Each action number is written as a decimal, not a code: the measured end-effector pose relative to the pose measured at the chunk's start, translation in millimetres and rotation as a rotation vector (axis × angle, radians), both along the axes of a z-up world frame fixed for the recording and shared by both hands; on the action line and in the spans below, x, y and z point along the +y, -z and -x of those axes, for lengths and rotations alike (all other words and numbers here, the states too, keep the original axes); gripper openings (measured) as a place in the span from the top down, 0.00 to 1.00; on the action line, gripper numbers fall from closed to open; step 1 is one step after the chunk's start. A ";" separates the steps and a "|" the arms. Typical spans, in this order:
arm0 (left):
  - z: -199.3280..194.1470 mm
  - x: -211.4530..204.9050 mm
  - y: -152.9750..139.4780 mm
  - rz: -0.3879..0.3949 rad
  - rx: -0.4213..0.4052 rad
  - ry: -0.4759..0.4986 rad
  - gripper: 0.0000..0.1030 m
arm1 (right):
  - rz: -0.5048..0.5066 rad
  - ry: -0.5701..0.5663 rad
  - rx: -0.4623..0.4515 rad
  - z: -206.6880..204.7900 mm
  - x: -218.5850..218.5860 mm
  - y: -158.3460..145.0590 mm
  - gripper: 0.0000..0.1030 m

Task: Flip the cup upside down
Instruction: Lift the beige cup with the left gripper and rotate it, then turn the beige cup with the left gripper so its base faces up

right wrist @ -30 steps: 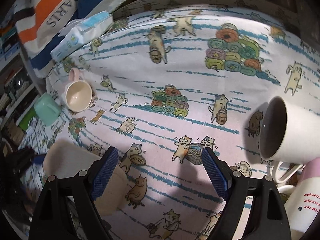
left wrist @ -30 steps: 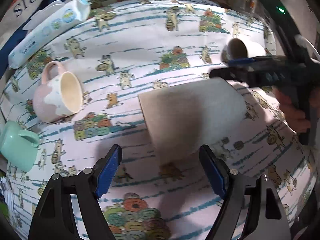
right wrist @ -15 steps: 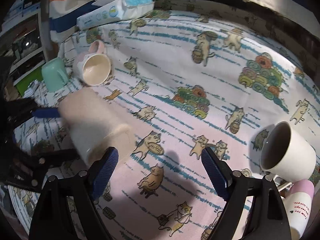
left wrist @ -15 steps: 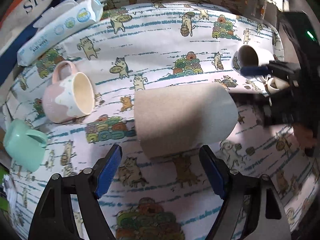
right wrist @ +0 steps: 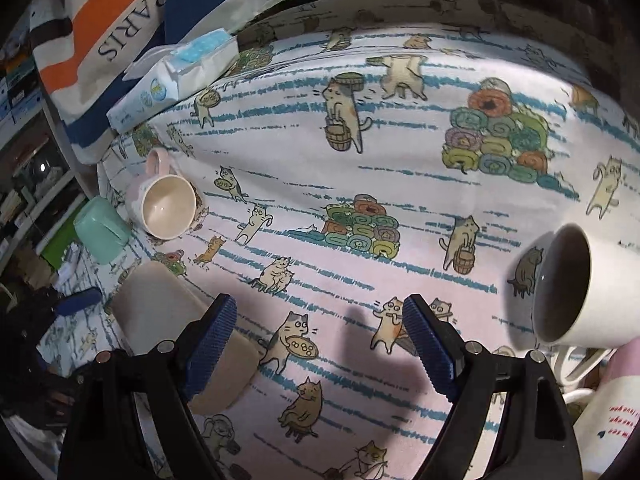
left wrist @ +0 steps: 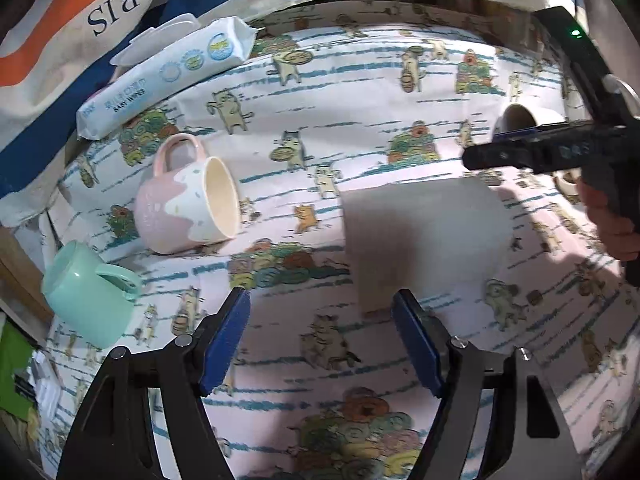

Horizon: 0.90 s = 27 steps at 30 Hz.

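Observation:
A beige cup point(left wrist: 424, 236) lies on its side on the cat-print tablecloth point(left wrist: 360, 120), base toward me, just ahead and right of my open, empty left gripper point(left wrist: 320, 340). In the right wrist view the same cup point(right wrist: 168, 320) lies at the lower left, partly behind the left finger of my open, empty right gripper point(right wrist: 320, 344). The right gripper also shows in the left wrist view point(left wrist: 520, 152), hovering above and beyond the cup.
A pink-and-cream mug point(left wrist: 188, 204) and a mint green mug point(left wrist: 88, 292) lie at the left. A white mug point(right wrist: 580, 292) lies on its side at the right. A wipes pack point(left wrist: 160, 76) and a striped bag point(left wrist: 100, 12) are at the back.
The left gripper has shifted so the beige cup sits further right in its view. The right gripper has swung so the cup lies lower left behind its left finger.

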<state>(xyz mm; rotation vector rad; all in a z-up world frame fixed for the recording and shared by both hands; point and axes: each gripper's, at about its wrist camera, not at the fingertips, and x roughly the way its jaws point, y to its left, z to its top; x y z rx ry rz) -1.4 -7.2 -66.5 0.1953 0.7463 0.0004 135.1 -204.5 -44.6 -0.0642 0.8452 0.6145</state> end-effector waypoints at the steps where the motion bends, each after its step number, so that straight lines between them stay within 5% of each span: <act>1: -1.4 2.0 1.0 -0.001 -0.001 -0.006 0.30 | 0.013 -0.018 -0.001 1.3 2.6 -0.3 0.16; 8: -18.7 10.2 7.9 0.030 0.027 -0.017 0.30 | 0.114 -0.119 -0.012 7.9 23.5 2.3 0.16; 17: -40.8 8.6 -0.1 0.105 0.029 0.027 0.43 | 0.156 -0.154 -0.047 46.8 23.1 11.9 0.16; 23: -34.1 7.7 -17.3 0.122 -0.027 0.033 0.43 | 0.046 -0.173 0.061 48.4 15.2 18.2 0.16; 27: -18.7 4.9 -21.4 0.133 -0.041 0.047 0.36 | 0.039 -0.190 0.050 57.2 19.6 17.9 0.16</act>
